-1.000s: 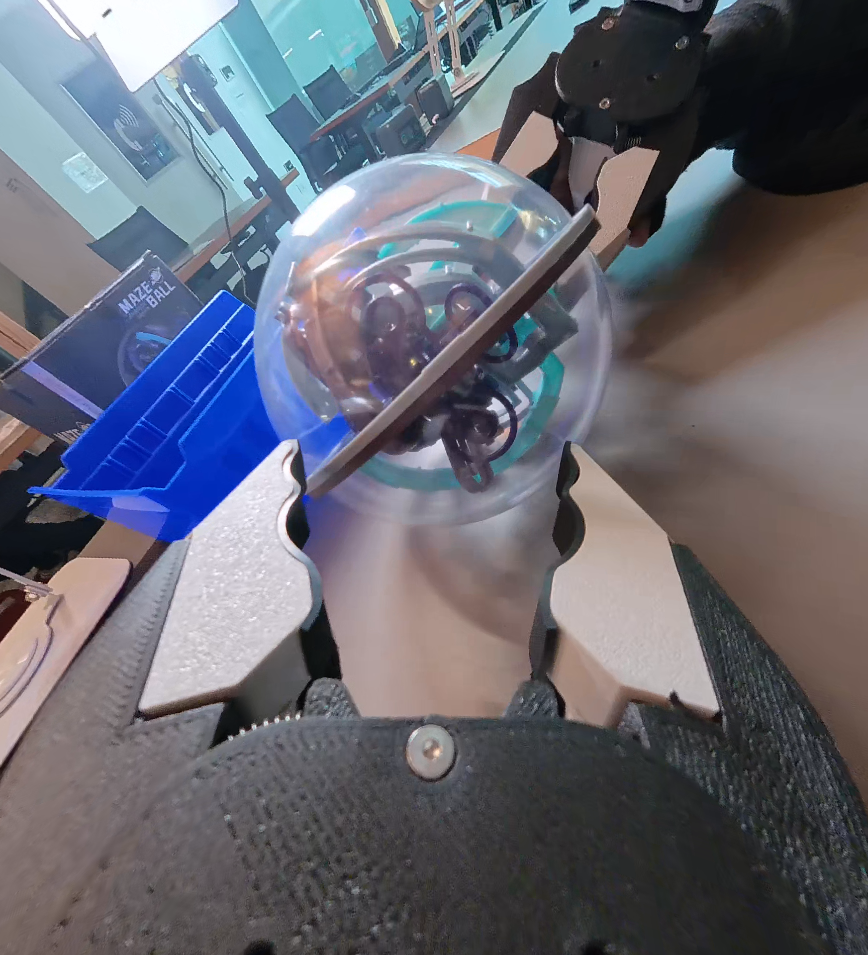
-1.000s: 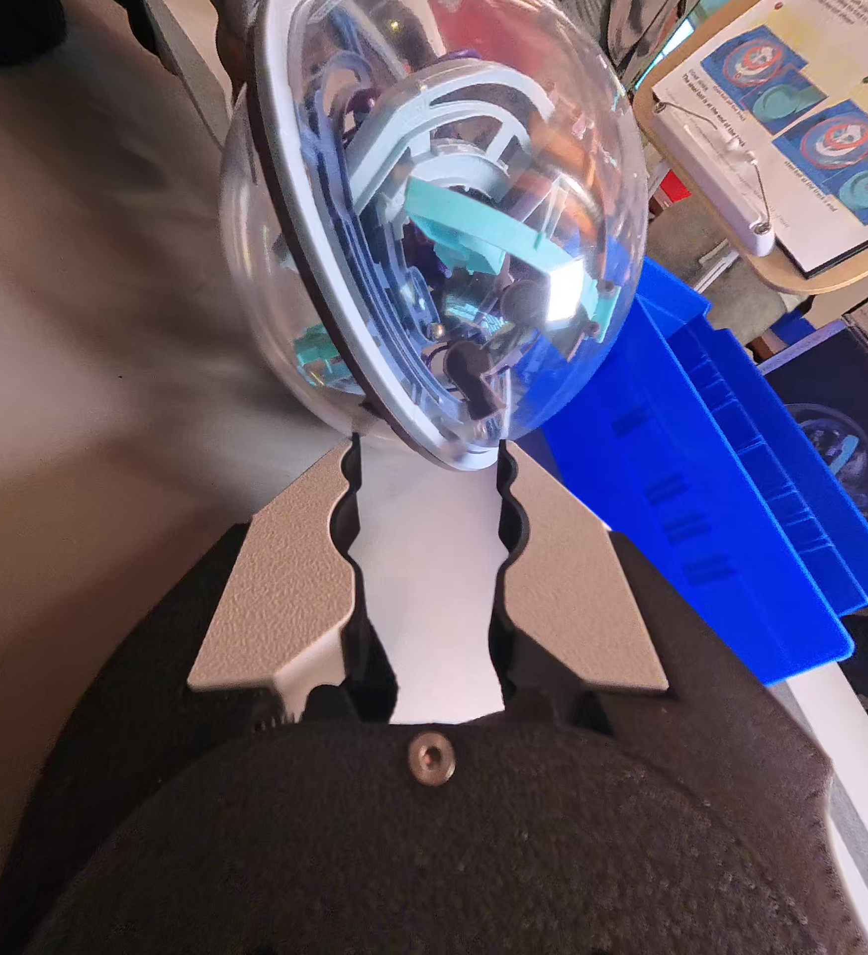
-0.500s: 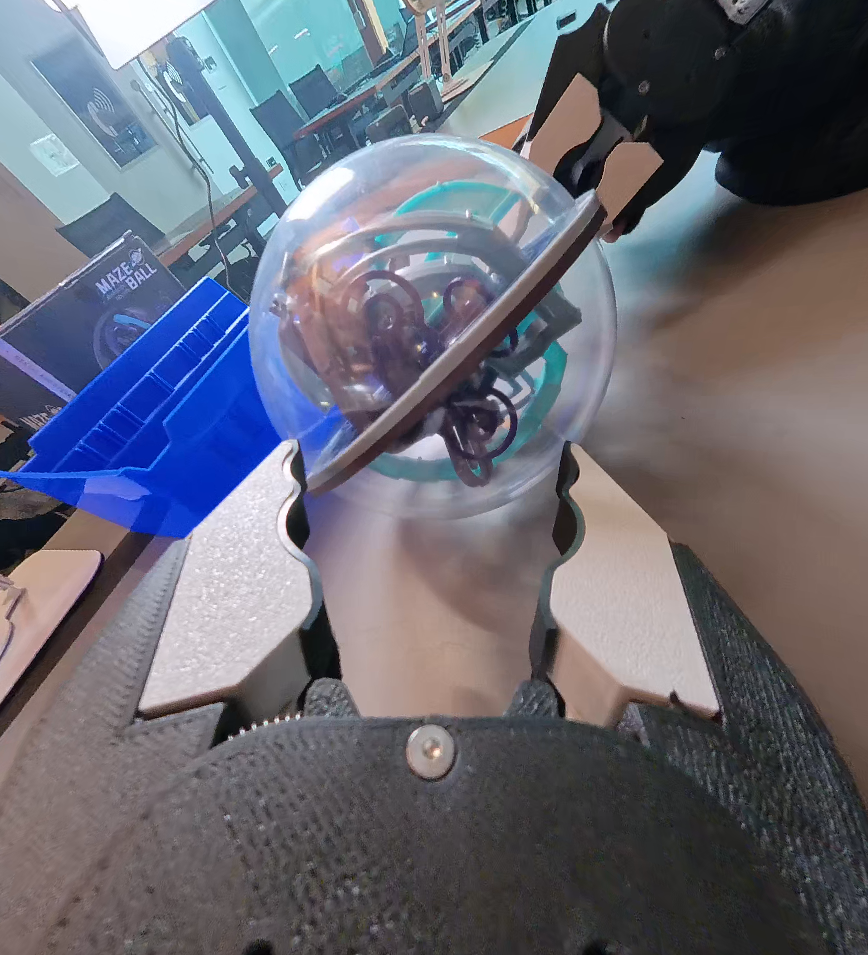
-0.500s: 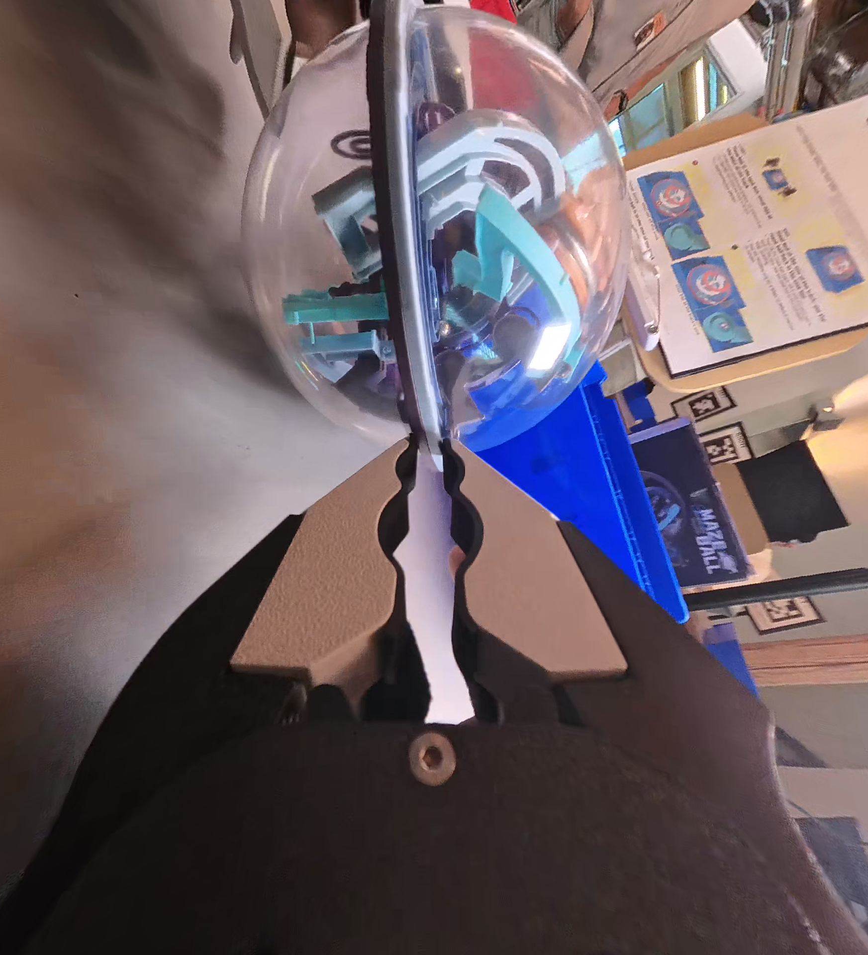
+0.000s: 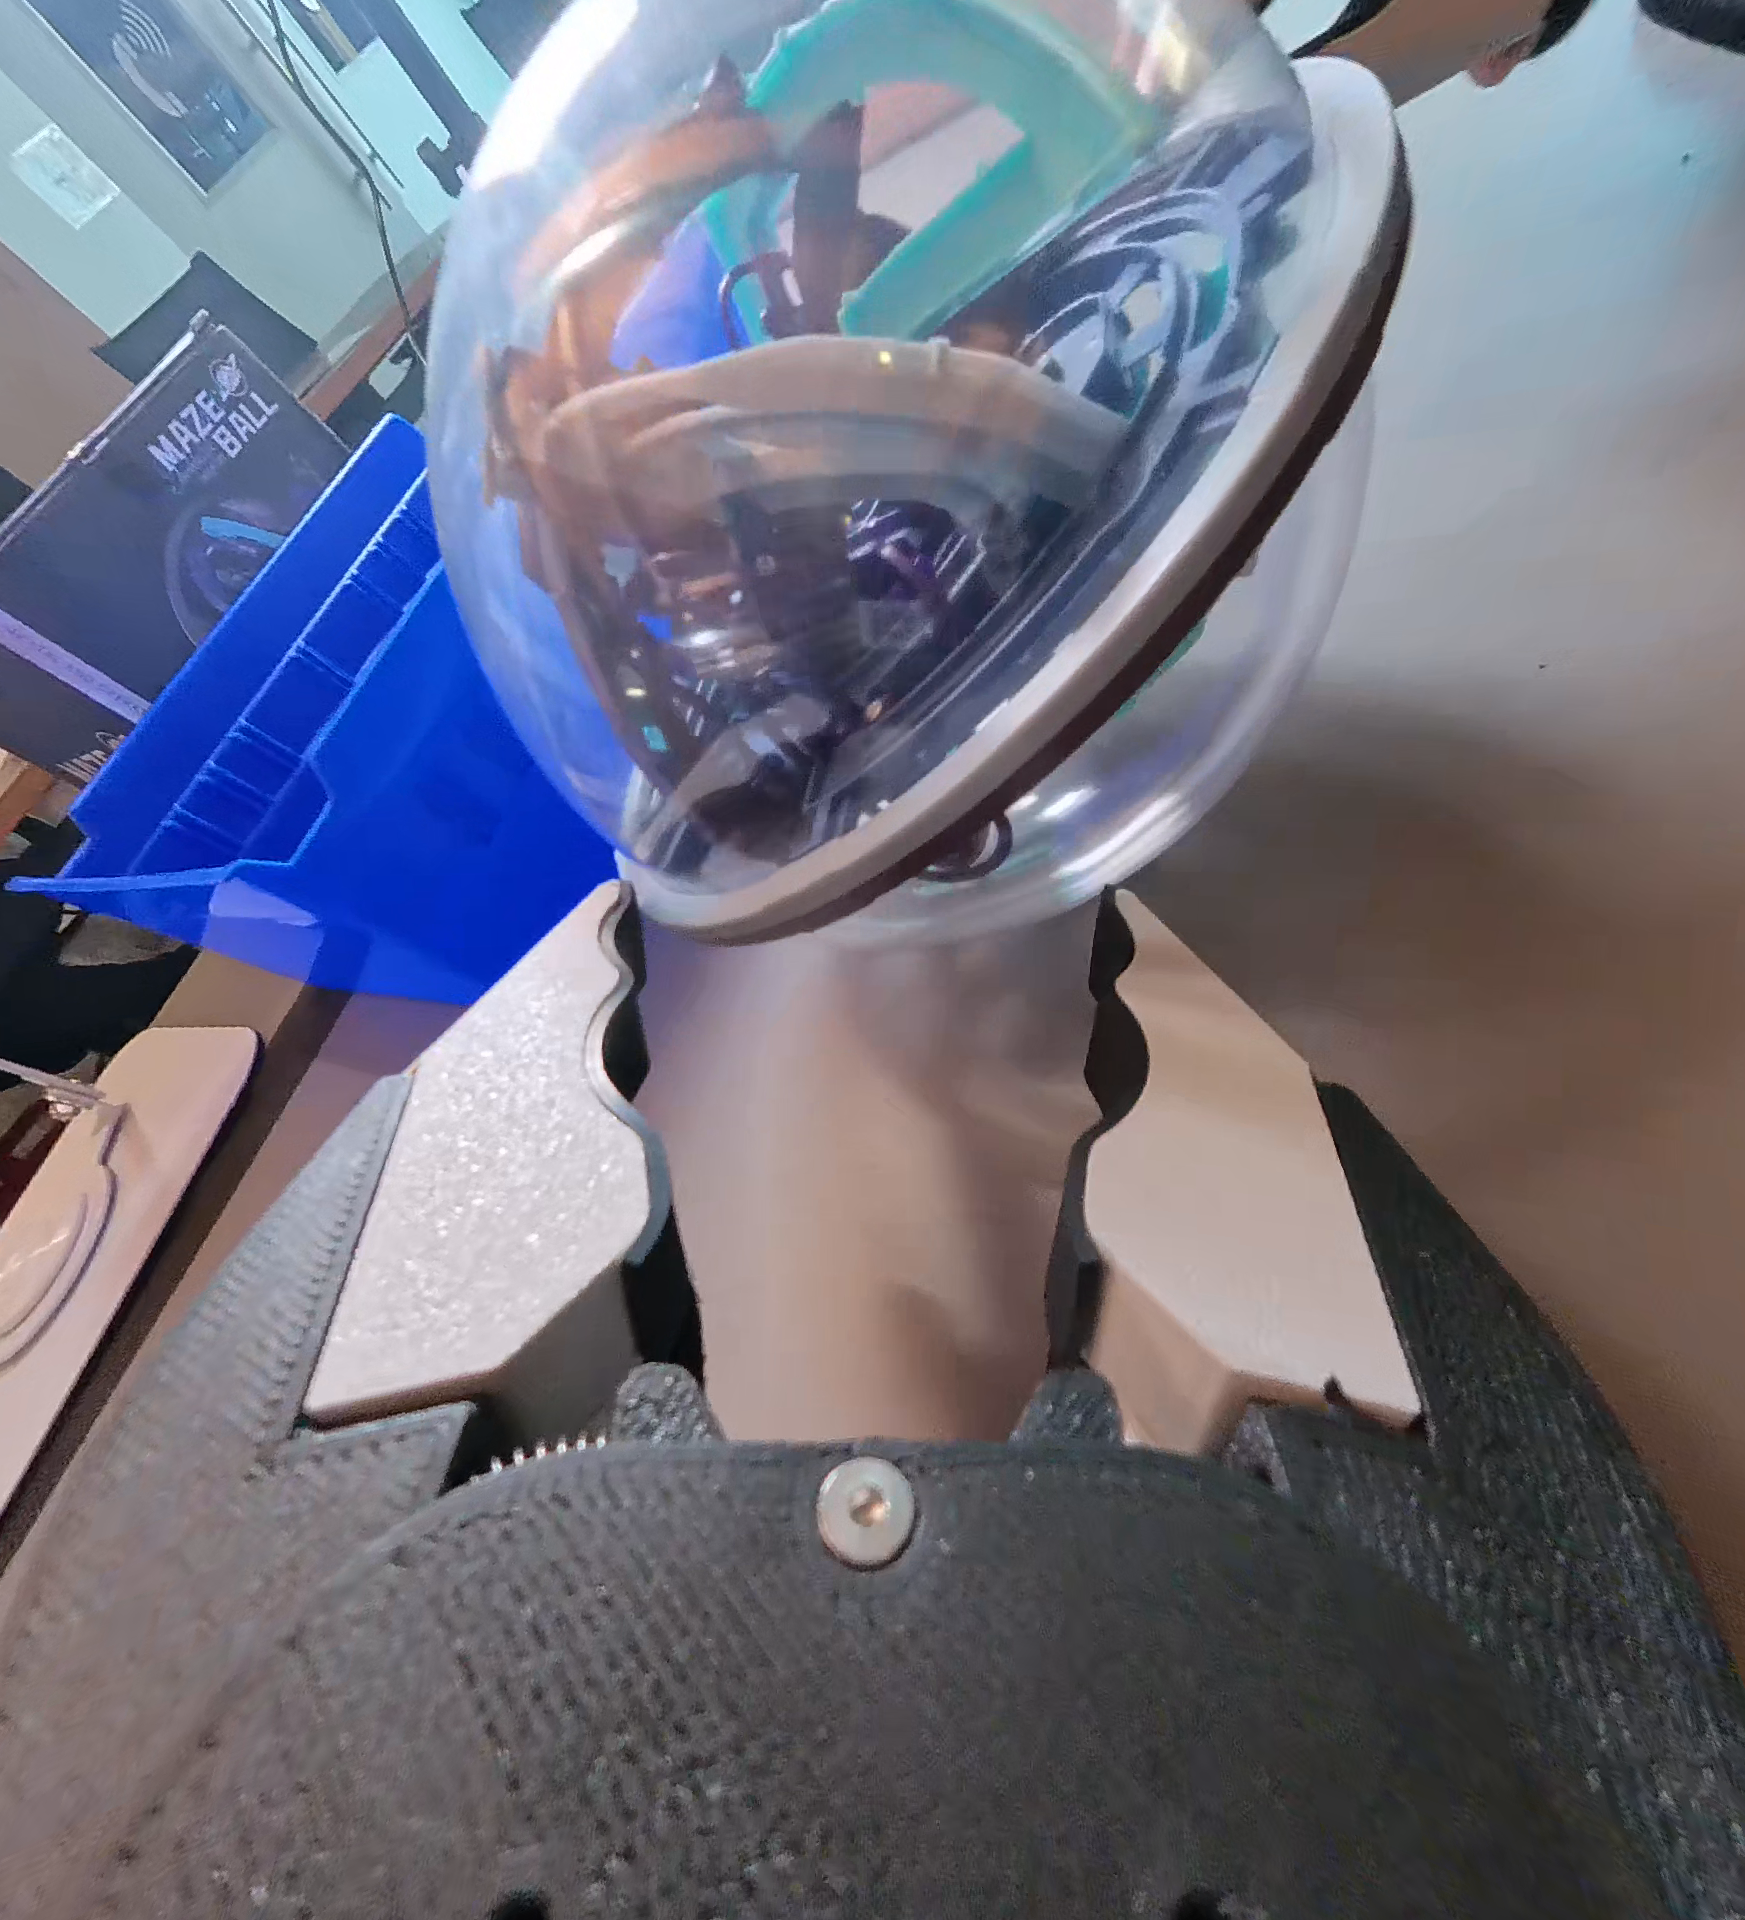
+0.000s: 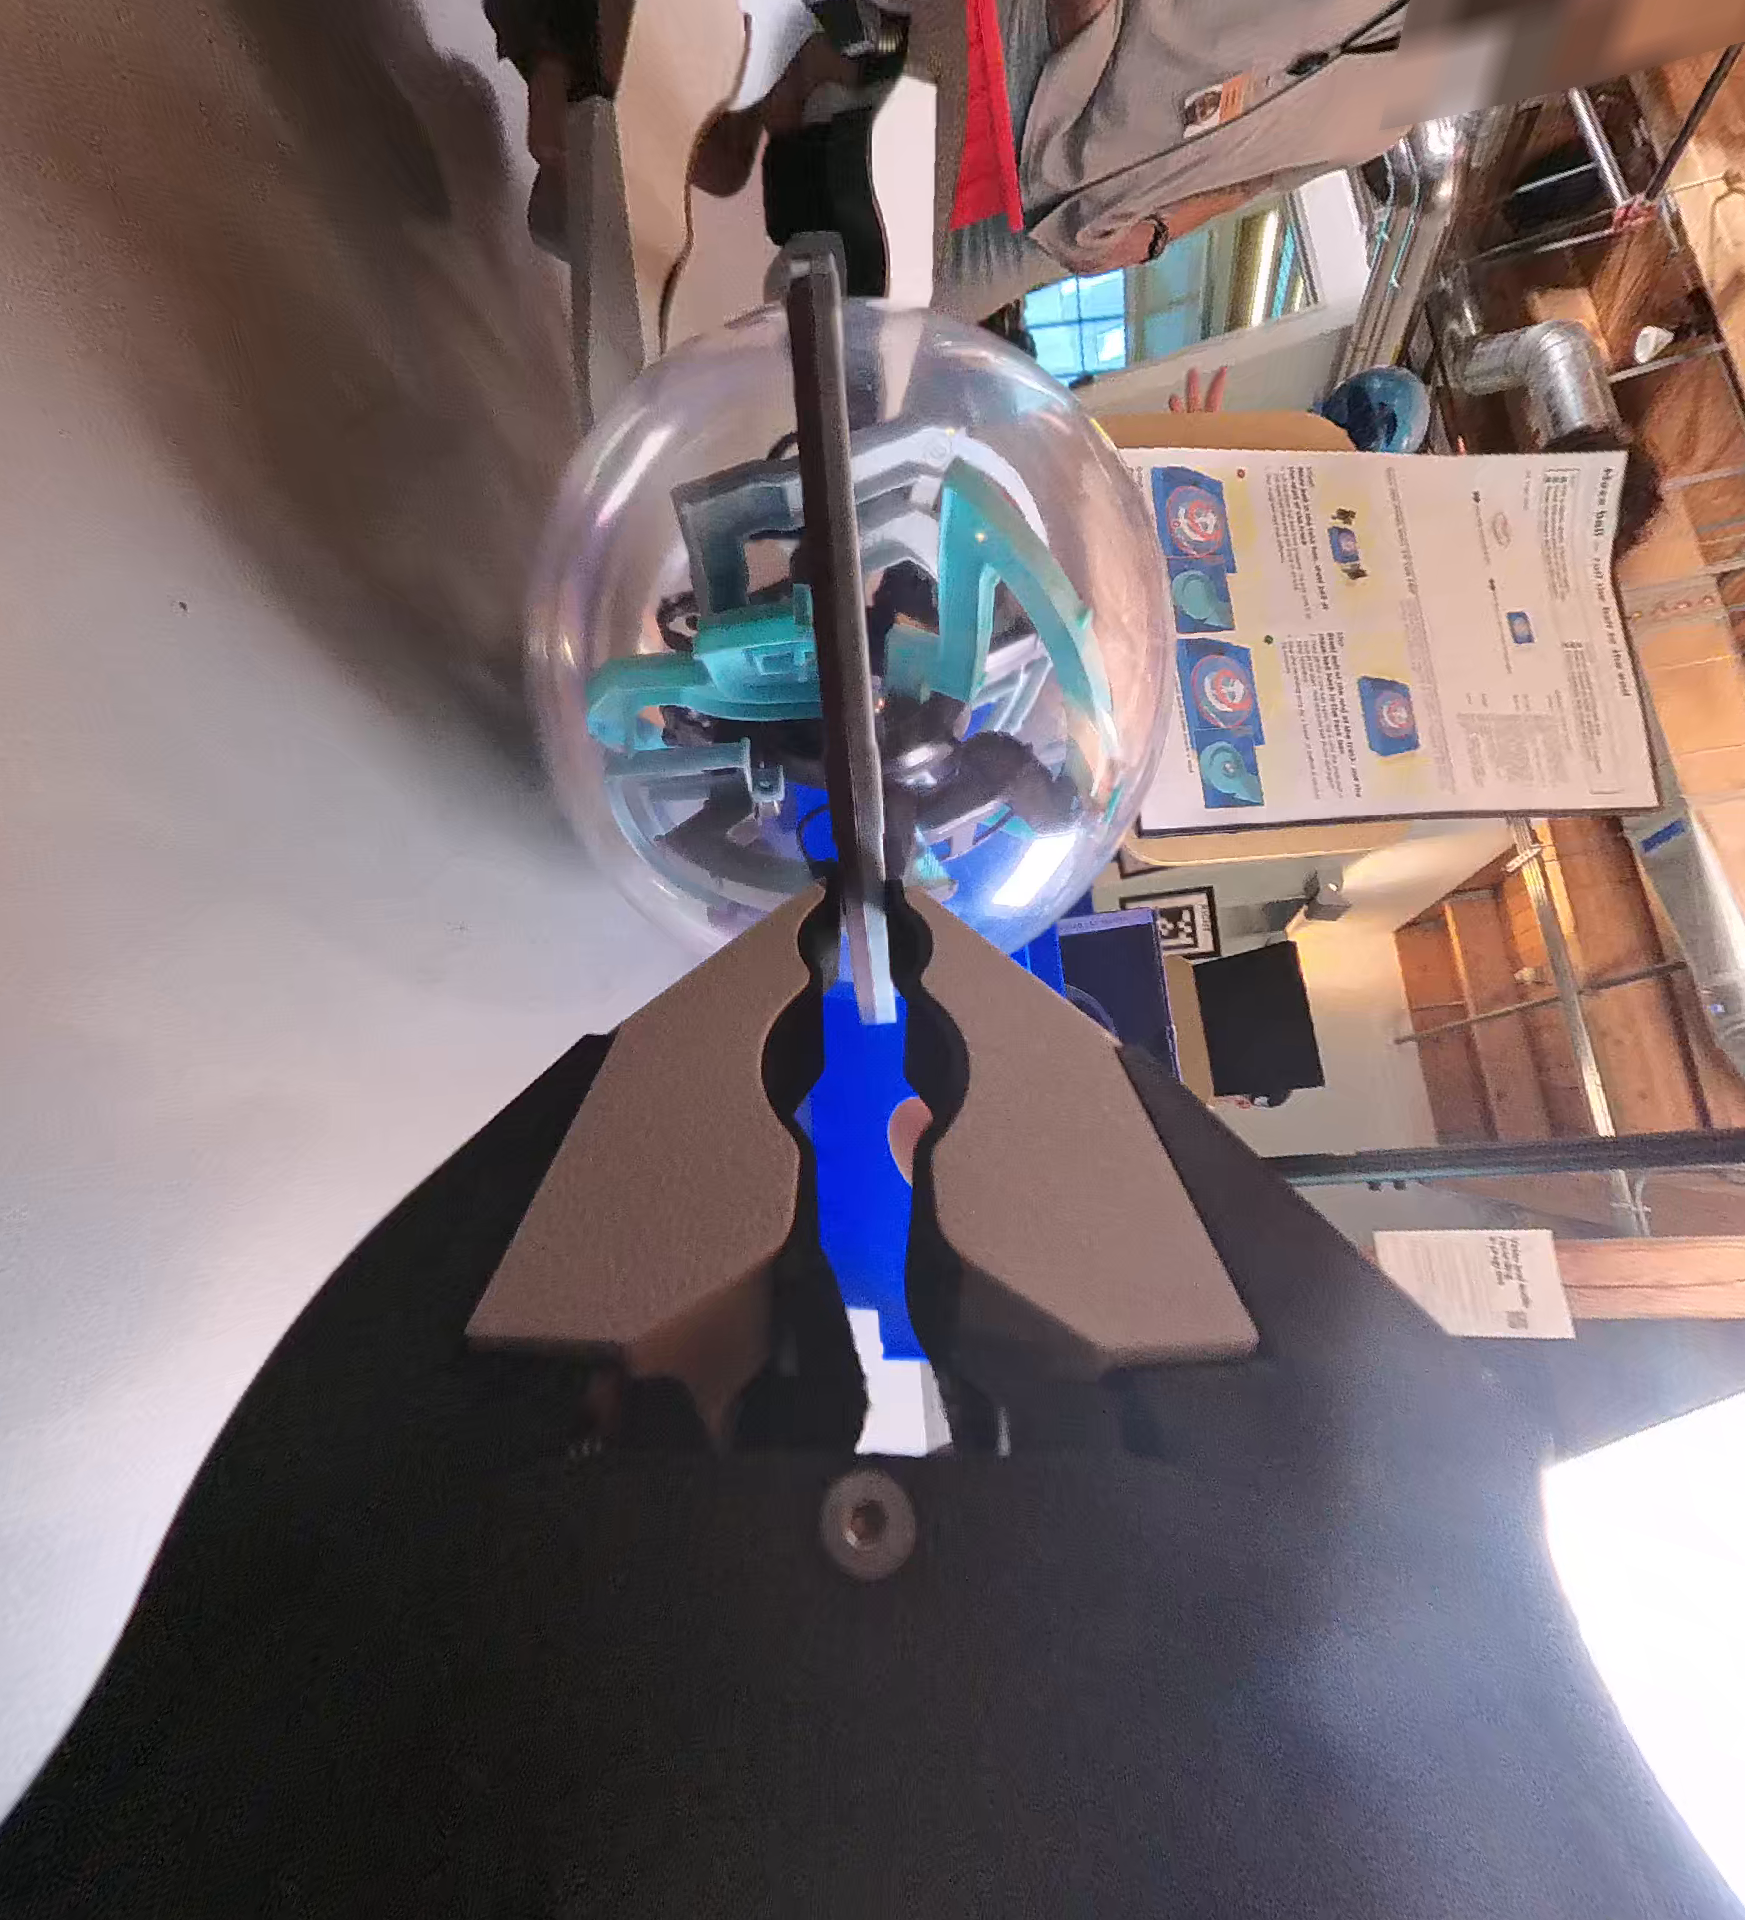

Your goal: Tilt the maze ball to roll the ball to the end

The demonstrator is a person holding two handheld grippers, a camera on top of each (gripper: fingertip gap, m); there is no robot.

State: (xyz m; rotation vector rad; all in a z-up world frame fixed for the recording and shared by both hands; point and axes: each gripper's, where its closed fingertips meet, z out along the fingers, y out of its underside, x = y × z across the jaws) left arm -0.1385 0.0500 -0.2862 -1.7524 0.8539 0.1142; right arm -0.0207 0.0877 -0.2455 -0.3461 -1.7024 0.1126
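Note:
The maze ball (image 5: 899, 468) is a clear sphere with teal, brown and purple tracks inside and a flat grey rim (image 5: 1211, 520) around its middle. It hangs above the tan table, very close in front of my left gripper (image 5: 863, 914). That gripper is open, its fingertips on either side of the ball's underside. In the right wrist view the ball (image 6: 1003, 644) stands straight ahead with its rim (image 6: 832, 571) edge-on and upright. My right gripper (image 6: 868, 904) is shut on the near edge of the rim. I cannot pick out the small ball inside.
A blue plastic bin (image 5: 328, 779) lies to the left of the ball, with a dark product box (image 5: 120, 540) behind it. A beige clipboard (image 5: 37, 1247) sits at the table's left edge. A board with an instruction sheet (image 6: 1387, 634) stands beyond the ball. The tan table (image 5: 1574, 727) spreads to the right.
My right gripper has closed on the rim and rolled, so the rim now stands upright in its view. The ball has tilted and come closer to my left gripper, whose jaws stay apart.

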